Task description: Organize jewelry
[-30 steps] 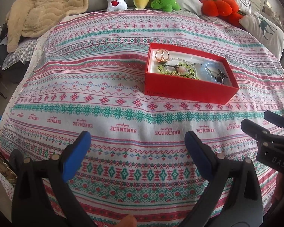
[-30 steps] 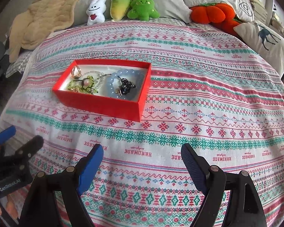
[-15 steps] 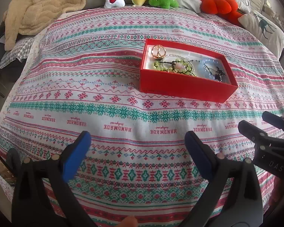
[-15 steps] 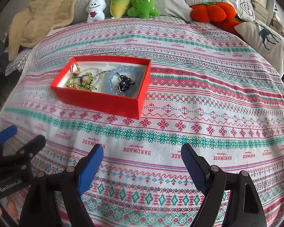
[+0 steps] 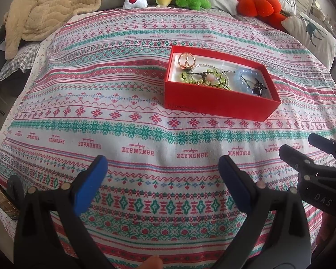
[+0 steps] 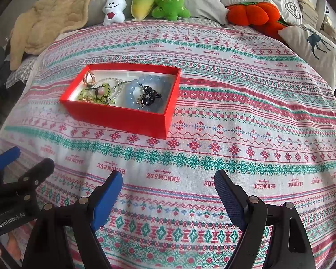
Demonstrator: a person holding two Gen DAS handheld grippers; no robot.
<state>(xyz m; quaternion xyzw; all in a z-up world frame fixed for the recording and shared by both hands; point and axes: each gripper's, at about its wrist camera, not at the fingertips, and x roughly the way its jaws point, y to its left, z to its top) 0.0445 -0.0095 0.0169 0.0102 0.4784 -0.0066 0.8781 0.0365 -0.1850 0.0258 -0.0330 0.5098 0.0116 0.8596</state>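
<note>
A red open box [image 5: 215, 105] sits on the patterned bedspread, also in the right wrist view [image 6: 121, 117]. Inside lie a gold ring [image 5: 186, 61], a green bead bracelet [image 5: 201, 79], a pale blue bead bracelet [image 5: 246, 78] and a black piece [image 5: 258, 87]. The same pieces show in the right wrist view: ring [image 6: 89, 78], green bracelet [image 6: 96, 94], blue bracelet [image 6: 150, 83], black piece [image 6: 150, 95]. My left gripper [image 5: 162, 168] is open and empty, well short of the box. My right gripper [image 6: 168, 181] is open and empty, near and to the right of the box.
Plush toys [image 6: 145, 2] line the far edge of the bed. A beige blanket [image 5: 44, 11] lies at the far left. Orange plush [image 6: 253, 13] and a deer pillow [image 6: 313, 47] sit at the far right. The bedspread [image 6: 235, 112] spreads around the box.
Both grippers have moved forward towards the box, which looks larger and lower in both views. Both stay open and empty.
</note>
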